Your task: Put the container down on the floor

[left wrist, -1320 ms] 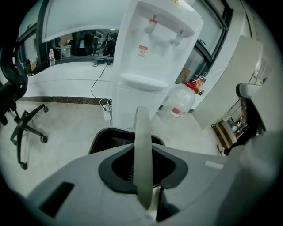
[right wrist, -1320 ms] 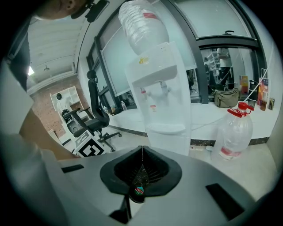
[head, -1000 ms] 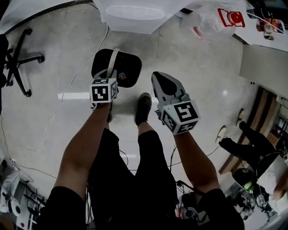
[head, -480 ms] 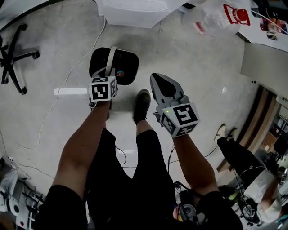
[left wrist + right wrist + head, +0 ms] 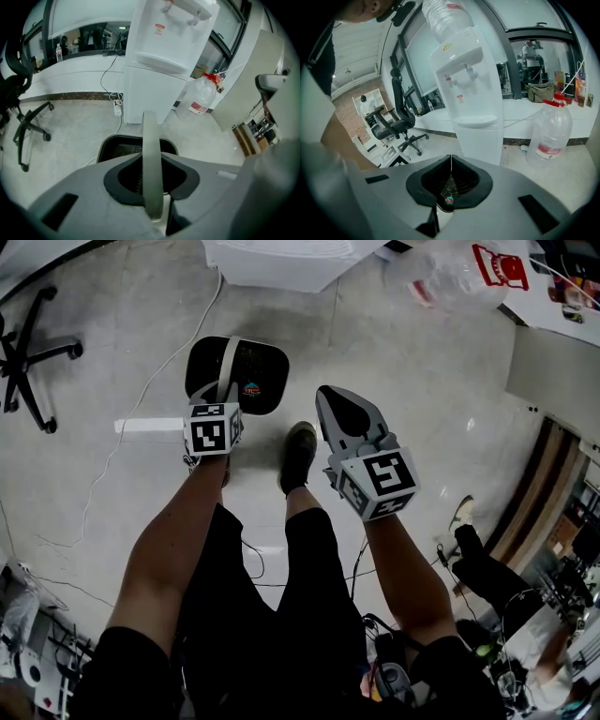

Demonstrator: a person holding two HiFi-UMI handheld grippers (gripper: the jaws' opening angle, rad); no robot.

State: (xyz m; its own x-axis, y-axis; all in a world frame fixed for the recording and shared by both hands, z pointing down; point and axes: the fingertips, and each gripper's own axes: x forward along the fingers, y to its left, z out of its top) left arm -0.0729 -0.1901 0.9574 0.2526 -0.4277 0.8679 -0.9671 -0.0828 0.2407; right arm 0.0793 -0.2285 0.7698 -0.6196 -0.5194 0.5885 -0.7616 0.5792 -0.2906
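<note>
A black mesh container (image 5: 251, 371) with a grey hoop handle (image 5: 225, 360) hangs over the concrete floor (image 5: 403, 381). My left gripper (image 5: 217, 395) is shut on the top of that handle. In the left gripper view the handle (image 5: 150, 140) runs straight up between the jaws of the left gripper (image 5: 151, 164), with the container (image 5: 117, 150) below it. My right gripper (image 5: 330, 401) is to the right of the container and apart from it, shut and holding nothing. In the right gripper view the right gripper (image 5: 451, 161) has its jaws together, and the container's mesh (image 5: 447, 190) shows beyond them.
A white water dispenser (image 5: 164, 61) stands ahead with a large water bottle (image 5: 199, 96) on the floor beside it. An office chair (image 5: 28, 352) is at the left. A white cable (image 5: 141, 409) crosses the floor. My shoe (image 5: 298, 456) is between the grippers. Another person (image 5: 487, 559) crouches at the right.
The left gripper and the hanging container have shifted slightly forward and left. The right gripper holds about the same place. The person at the right has moved.
</note>
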